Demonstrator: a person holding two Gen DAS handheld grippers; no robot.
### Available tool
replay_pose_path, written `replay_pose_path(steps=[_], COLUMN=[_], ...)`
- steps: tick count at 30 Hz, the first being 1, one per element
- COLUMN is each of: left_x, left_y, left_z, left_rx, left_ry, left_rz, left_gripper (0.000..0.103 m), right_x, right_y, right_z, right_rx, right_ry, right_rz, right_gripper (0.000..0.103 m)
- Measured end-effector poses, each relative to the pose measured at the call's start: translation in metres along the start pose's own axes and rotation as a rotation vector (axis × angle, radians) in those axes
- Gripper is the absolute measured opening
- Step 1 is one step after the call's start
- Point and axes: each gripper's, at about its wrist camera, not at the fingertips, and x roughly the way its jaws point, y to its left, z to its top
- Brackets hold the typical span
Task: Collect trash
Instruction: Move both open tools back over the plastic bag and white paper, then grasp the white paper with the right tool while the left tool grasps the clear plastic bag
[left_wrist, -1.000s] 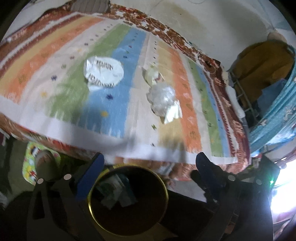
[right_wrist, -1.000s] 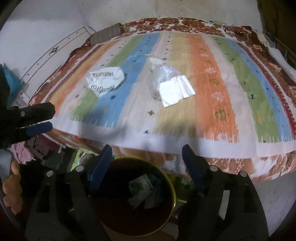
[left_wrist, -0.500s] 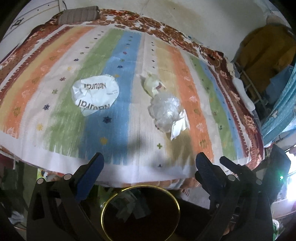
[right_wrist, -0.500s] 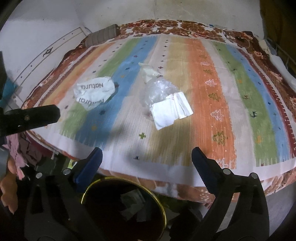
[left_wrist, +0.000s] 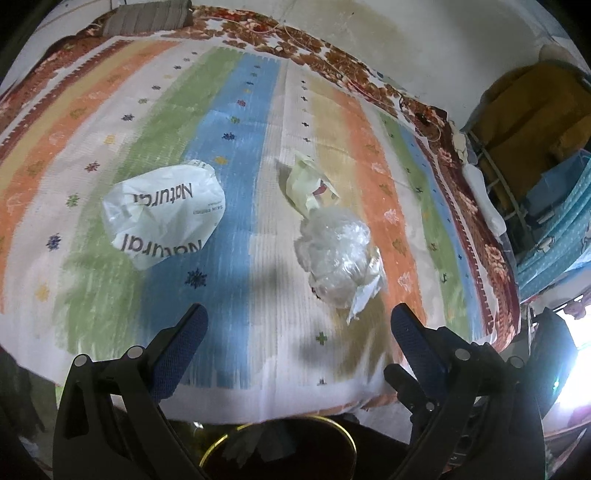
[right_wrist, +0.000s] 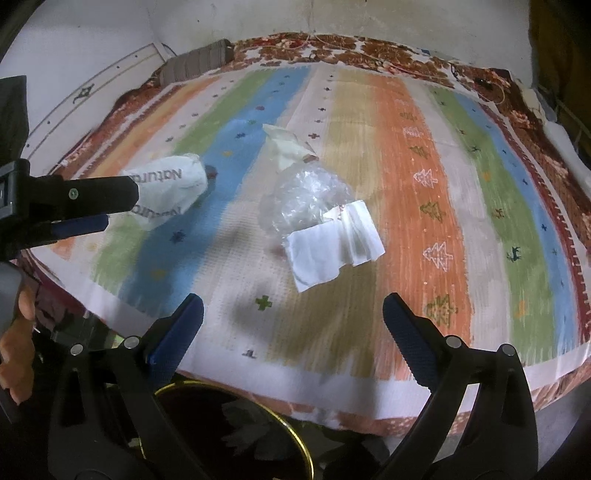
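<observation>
Left wrist view: the left gripper (left_wrist: 299, 325) is spread wide and empty over the striped cloth (left_wrist: 251, 122). A white "Natural" wrapper (left_wrist: 162, 212) lies left of centre, long axis left-right; the clear plastic wad (left_wrist: 334, 254) sits right of centre.

Right wrist view: the right gripper (right_wrist: 293, 314) is spread, empty. The folded white paper (right_wrist: 332, 247) at centre touches the wad, running lower left to upper right. The gold-rimmed bin (right_wrist: 236, 424) is at bottom.

"Natural" twice on white wrapper (left_wrist: 164, 212)

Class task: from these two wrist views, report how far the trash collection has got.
Done: some scraps already lie in the gold-rimmed bin. In hand: nothing; left gripper and right gripper are open. Left: white "Natural" wrapper, crumpled clear plastic, white tissue, cream wrapper.
</observation>
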Motion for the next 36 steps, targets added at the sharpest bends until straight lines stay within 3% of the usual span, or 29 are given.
replay_pose_path(steps=[4,6,9,13,19,23,28,30,36], left_x=[0.012,0.017,0.029,0.043,0.051,0.058,0.069,0.075,0.088], left_y=[0.002,0.003,0.005,0.009,0.012,0.012,0.003,-0.002,-0.012], left_z=[0.008,0.012,0.015,0.018,0.020,0.021,0.023,0.024,0.029], left_rx=[0.015,0.021,0.026,0.003,-0.018,-0.031,-0.050,-0.046,-0.117], left_ry=[-0.015,-0.017,0.005,0.050,0.041,0.029,0.033,0.036,0.029], left_rz=[-0.007,-0.008,0.027,0.023,0.014,0.009,-0.012,0.001,-0.037], left_gripper=[0.097,0.097,0.097,0.097,0.097,0.097,0.097,0.097,0.097], right_x=[0.016,0.024,0.038,0.052,0.077,0.087,0.096,0.097,0.096], right_y=[-0.005,-0.008,-0.010,-0.018,-0.024,-0.025,-0.032,-0.037,-0.044], right_z=[0.005,0.007,0.010,0.013,0.013,0.013,0.013,0.014,0.015], right_rx=[0.003,0.004,0.000,0.036,0.061,0.055,0.088,0.111,0.148], right_ry=[0.020,0.039,0.062,0.084,0.114,0.127,0.138,0.137,0.160], right_rz=[-0.021,-0.024,-0.031,-0.015,0.007,-0.003,0.004,0.007,0.058], right_gripper=[0.092,0.086,0.086,0.086,0.078,0.057,0.047,0.035,0.015])
